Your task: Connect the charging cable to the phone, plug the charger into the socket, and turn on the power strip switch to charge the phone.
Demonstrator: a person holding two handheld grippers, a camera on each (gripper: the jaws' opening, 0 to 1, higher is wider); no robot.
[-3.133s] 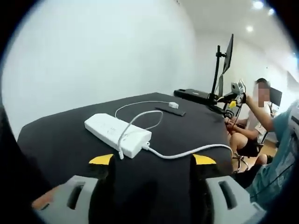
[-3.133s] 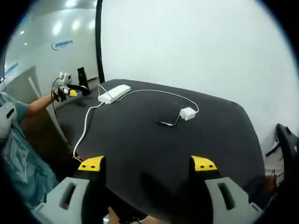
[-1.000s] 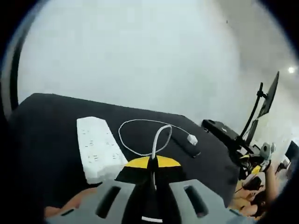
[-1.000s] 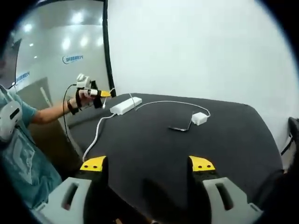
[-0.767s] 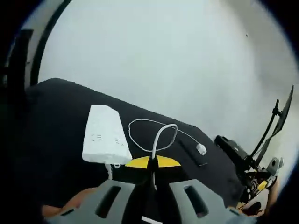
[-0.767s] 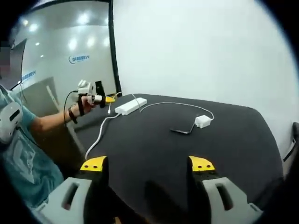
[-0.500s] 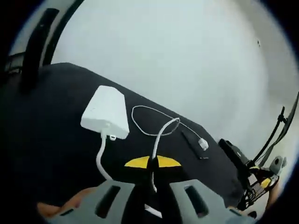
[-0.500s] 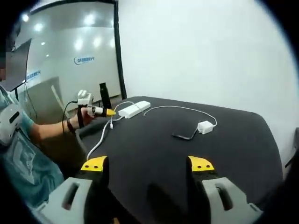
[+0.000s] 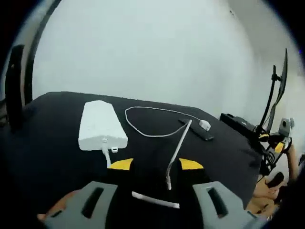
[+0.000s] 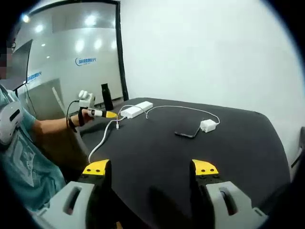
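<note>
A white power strip [image 9: 100, 125] lies on the black table [image 9: 52, 143], its cord [image 9: 106, 153] running toward me. The white charging cable [image 9: 178, 145] loops from the charger block [image 9: 205, 125] beside the dark phone [image 9: 198, 132]. Its free end hangs loose between the parted jaws of my left gripper [image 9: 156, 164], which is open. In the right gripper view, my right gripper [image 10: 150, 168] stands open over the near table edge with nothing in it. Far from it are the strip [image 10: 136, 110], charger [image 10: 208, 126] and phone [image 10: 186, 135]. The left gripper [image 10: 102, 114] is at the table's left corner.
A monitor on an arm [image 9: 279, 81] stands beyond the table's right end, where another hand holds a gripper [image 9: 284, 128]. A white wall backs the table. A dark post [image 10: 119, 52] and a black bottle [image 10: 105, 97] stand at the far left.
My left gripper was shut on the charging cable's end; its jaws have now parted and the cable end hangs loose between them. The left view swung. The right gripper stayed open.
</note>
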